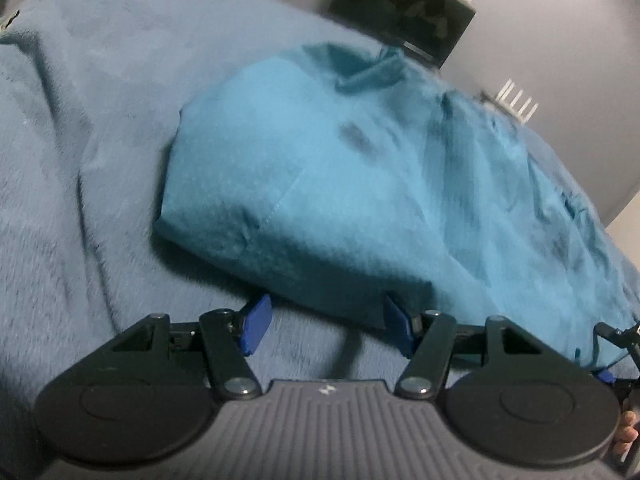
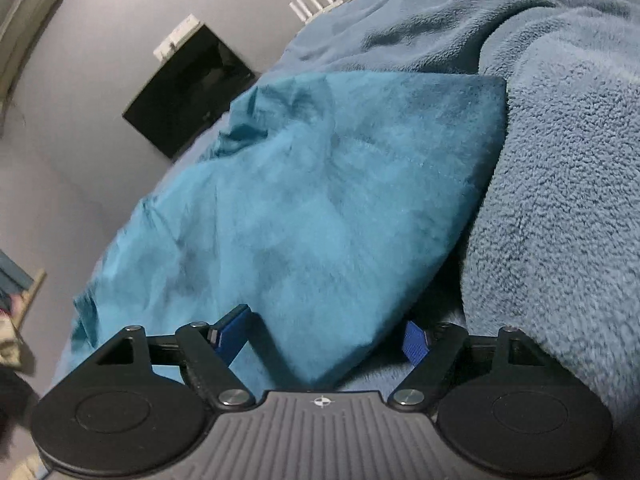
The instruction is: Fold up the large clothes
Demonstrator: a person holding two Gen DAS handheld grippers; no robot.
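One teal garment [image 1: 320,184] lies on a blue fleece blanket [image 1: 80,160], directly ahead of both grippers. The left gripper [image 1: 326,326] is spread, its fingertips at the garment's near fold, pinching nothing. The right gripper [image 2: 324,338] is likewise spread, a folded corner lying between its fingers. Motion blur obscures seams. One dark panel [image 2: 188,88] hangs on the wall behind.

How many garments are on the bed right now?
1: a teal garment lying partly folded on the blue fleece blanket, just ahead of both open grippers, left gripper and right gripper. Others could be hidden under blanket folds.
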